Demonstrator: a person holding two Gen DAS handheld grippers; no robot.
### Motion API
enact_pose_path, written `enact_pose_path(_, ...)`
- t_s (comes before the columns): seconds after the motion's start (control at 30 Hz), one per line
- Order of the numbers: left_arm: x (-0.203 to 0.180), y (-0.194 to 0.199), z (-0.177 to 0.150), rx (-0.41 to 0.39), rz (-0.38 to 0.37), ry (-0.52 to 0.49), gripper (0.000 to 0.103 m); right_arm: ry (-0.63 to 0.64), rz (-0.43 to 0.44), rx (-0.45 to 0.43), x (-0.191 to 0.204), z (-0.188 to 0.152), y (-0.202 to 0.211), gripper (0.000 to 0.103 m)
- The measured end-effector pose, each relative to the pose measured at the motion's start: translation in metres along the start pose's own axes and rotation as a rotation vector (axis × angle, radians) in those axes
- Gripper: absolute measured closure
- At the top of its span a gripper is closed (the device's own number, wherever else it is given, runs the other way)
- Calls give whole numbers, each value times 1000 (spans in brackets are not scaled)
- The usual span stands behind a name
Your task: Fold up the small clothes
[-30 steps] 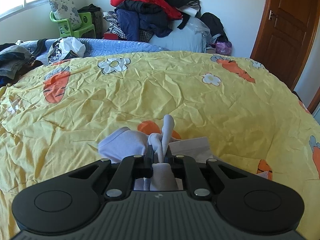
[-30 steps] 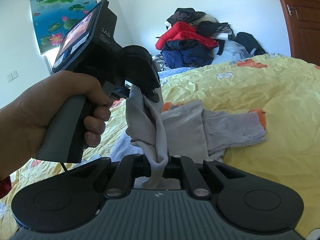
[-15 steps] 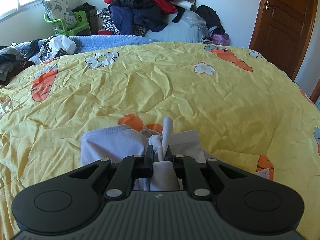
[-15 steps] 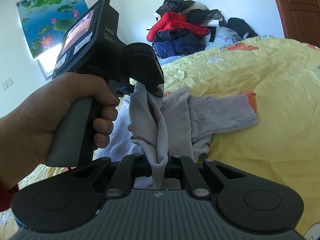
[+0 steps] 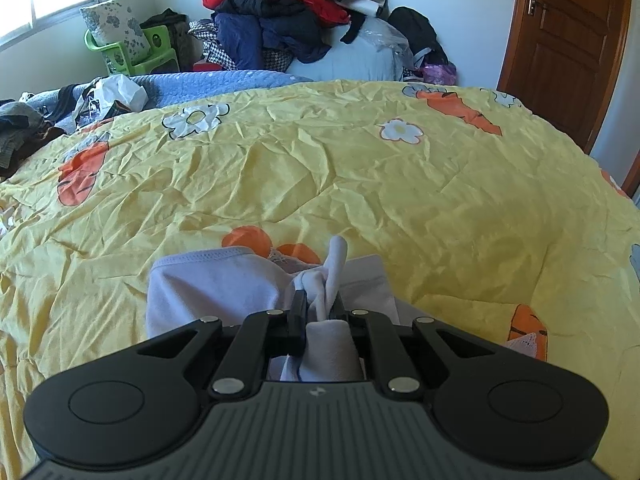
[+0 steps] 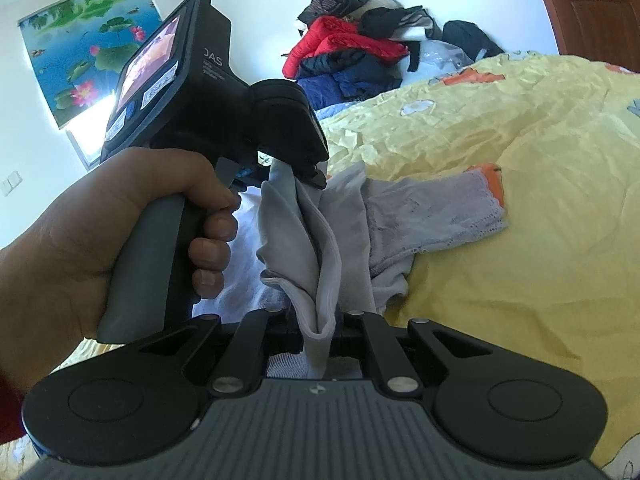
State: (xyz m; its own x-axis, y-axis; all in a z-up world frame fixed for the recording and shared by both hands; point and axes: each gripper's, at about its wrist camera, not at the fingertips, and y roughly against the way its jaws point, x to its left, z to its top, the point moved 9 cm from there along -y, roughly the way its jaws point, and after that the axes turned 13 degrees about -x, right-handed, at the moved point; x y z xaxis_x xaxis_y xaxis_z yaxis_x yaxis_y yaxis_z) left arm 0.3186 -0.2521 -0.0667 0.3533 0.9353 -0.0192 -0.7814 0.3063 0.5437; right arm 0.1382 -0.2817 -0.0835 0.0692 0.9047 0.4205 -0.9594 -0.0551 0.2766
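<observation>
Half a second on, still pinching the grey garment (image 6: 304, 248) tight in both the left gripper (image 6: 308, 172) and the right gripper (image 6: 320, 320), bringing it closer to the yellow bedcover (image 5: 360, 184), probably preparing to lay the fold down.

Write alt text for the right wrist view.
The right gripper and left gripper both pinch one bunched grey garment above a yellow bedspread, the left held in a hand.

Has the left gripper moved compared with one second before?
Yes. The left gripper, shut on the grey cloth, has tipped downward: the wooden door sits higher in its view.
</observation>
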Motion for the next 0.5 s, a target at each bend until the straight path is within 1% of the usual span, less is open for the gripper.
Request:
enact_pose_path(0.13, -2, 0, 0, -4, 8, -9, 93, -2, -4, 5, -1, -1, -1, 90)
enact_pose_path(0.17, -2, 0, 0, -4, 8, -7, 93, -4, -4, 6, -2, -1, 0, 88)
enact_pose_path(0.2, -2, 0, 0, -3, 8, -7, 93, -5, -6, 6, -2, -1, 0, 84)
enact_pose_path(0.5, -2, 0, 0, 2, 8, 1, 91, -21, -17, 7, -7, -1, 0, 82)
